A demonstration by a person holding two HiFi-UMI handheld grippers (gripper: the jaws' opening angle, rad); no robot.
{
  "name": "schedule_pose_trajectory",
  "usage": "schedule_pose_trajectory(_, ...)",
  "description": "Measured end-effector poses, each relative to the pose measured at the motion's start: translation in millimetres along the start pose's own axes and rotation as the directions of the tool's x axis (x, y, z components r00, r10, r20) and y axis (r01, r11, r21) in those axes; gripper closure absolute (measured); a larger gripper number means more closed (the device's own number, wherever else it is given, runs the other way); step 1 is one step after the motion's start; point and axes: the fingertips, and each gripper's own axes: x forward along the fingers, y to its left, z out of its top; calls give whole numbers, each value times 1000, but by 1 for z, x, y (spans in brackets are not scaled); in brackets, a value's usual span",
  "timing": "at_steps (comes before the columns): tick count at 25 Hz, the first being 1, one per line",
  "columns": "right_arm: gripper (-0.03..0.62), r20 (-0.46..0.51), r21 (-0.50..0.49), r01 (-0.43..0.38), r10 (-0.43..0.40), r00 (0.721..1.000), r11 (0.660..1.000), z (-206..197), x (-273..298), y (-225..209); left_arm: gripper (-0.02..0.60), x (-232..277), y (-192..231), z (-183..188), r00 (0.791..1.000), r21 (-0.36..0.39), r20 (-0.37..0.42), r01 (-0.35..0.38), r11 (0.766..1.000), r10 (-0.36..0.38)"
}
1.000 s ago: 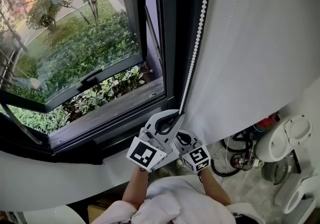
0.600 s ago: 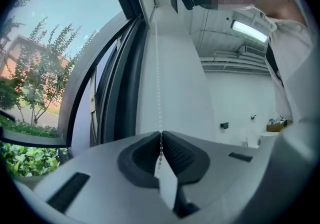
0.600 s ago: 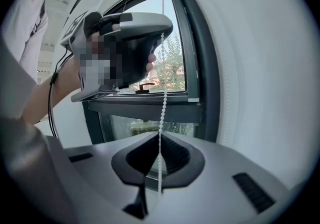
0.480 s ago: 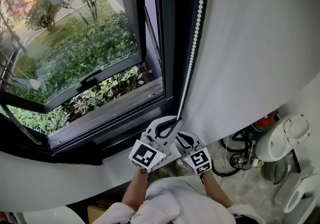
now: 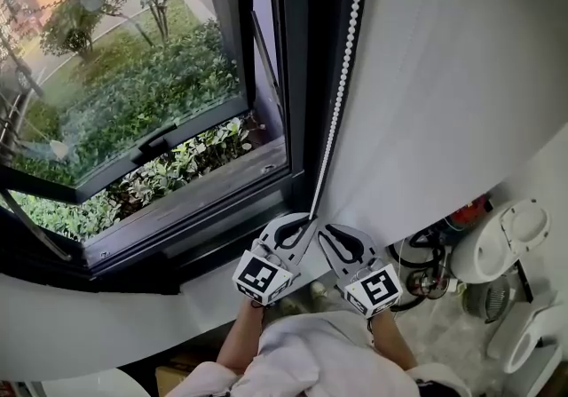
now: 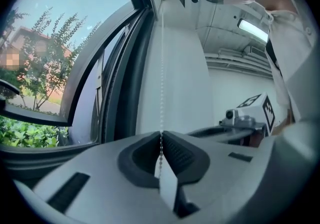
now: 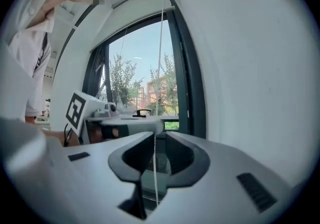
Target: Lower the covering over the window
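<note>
A white bead chain [image 5: 343, 84] hangs down the dark window frame [image 5: 302, 49]. My left gripper [image 5: 308, 224] is shut on this chain low down; in the left gripper view the beads [image 6: 161, 67] run straight up from the closed left gripper [image 6: 161, 135]. My right gripper [image 5: 325, 232] sits just right of it. Its jaws have just been opening, and in the right gripper view a thin strand [image 7: 161, 57] hangs free between the parted jaws of the right gripper [image 7: 157, 136]. I cannot make out the covering itself.
The window sash [image 5: 133, 120] is tilted open over shrubs. A white wall [image 5: 444, 75] stands right of the frame and a white ledge [image 5: 89, 315] runs below. White round appliances [image 5: 506, 244] and cables [image 5: 426, 271] lie on the floor at the right.
My left gripper has come down with the chain pinched in it. The right gripper has opened off the chain and risen beside the left one.
</note>
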Motion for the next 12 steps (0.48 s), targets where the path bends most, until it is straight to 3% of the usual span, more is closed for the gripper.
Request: schedule_pose_trajectory(12, 514, 157, -113, 3, 15, 987, 994, 87, 7, -2, 561, 1, -1, -61, 997, -60, -74, 3, 998, -8)
